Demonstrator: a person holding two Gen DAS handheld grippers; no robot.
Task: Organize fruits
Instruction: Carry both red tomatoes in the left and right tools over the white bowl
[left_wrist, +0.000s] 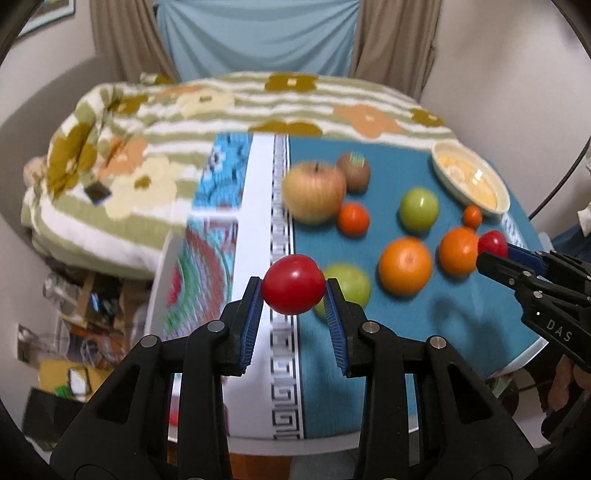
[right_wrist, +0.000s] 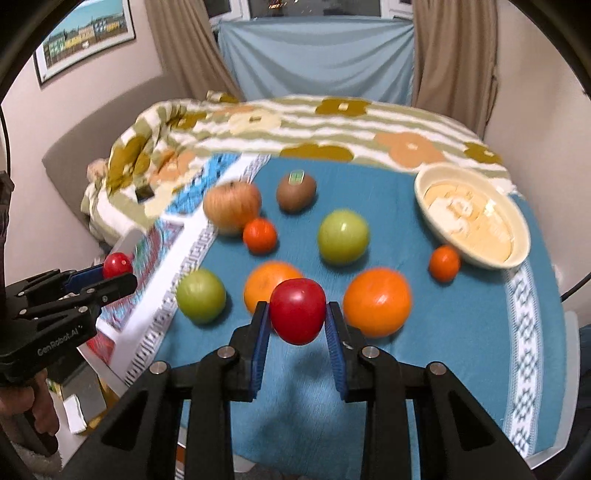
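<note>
Teal cloth (right_wrist: 461, 350) carrying scattered fruit; left gripper (left_wrist: 293, 291) clamping one tomato (left_wrist: 293, 284), right gripper (right_wrist: 297, 314) clamping another tomato (right_wrist: 297, 310); both probably heading next for the bowl (right_wrist: 517, 229)

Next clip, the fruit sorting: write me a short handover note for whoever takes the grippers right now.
Left gripper: shut on a red tomato, held above the cloth.
Right gripper: shut on a second red tomato, also lifted.
On the blue cloth: apple, kiwi, two green fruits, two oranges, two small orange fruits.
Bowl: holds no fruit.
Done: both tomatoes picked.
Left: place them, then sort the rest.
</note>
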